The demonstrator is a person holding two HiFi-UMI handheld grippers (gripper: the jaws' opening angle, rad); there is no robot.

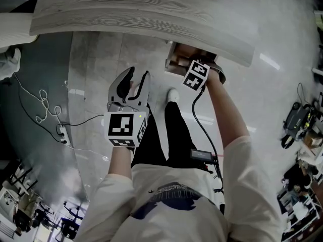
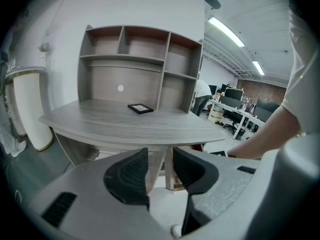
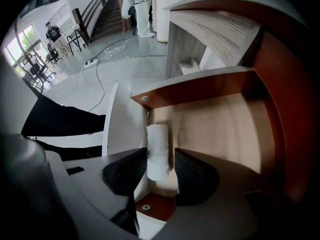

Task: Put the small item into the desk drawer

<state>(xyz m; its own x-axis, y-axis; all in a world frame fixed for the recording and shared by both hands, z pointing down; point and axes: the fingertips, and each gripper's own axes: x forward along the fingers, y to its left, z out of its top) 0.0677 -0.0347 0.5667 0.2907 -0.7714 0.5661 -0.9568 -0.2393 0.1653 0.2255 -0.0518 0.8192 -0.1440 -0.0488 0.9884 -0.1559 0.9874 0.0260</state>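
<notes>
- the desk drawer (image 3: 210, 84) stands pulled out from under the grey wood-grain desk top (image 1: 141, 14). its walls are reddish brown and its floor is pale.
- the right gripper (image 3: 161, 171) points down into the drawer, near one of the drawer's corners. its jaws stand wide apart.
- the small item (image 3: 158, 151), a white roll, lies lengthways inside the drawer between those jaws, close along the drawer's side wall. it sits right against the pad on the left of the right gripper view, and a dark gap shows between it and the other pad, so the jaws do not clamp it.
- the left gripper (image 1: 133, 82) hovers outside the drawer, to the drawer's left in the head view and apart from it. its jaws are parted by a narrow gap and hold nothing.
- a white shoe (image 1: 173, 95) of the person is on the floor just beside the drawer, on the near side.
- a flat black thing (image 2: 140, 108) lies on the desk top, above the drawer and farther back.
- a white cable (image 1: 40, 105) and a power strip (image 1: 61, 132) lie on the floor well apart from the drawer, far to its left in the head view.
</notes>
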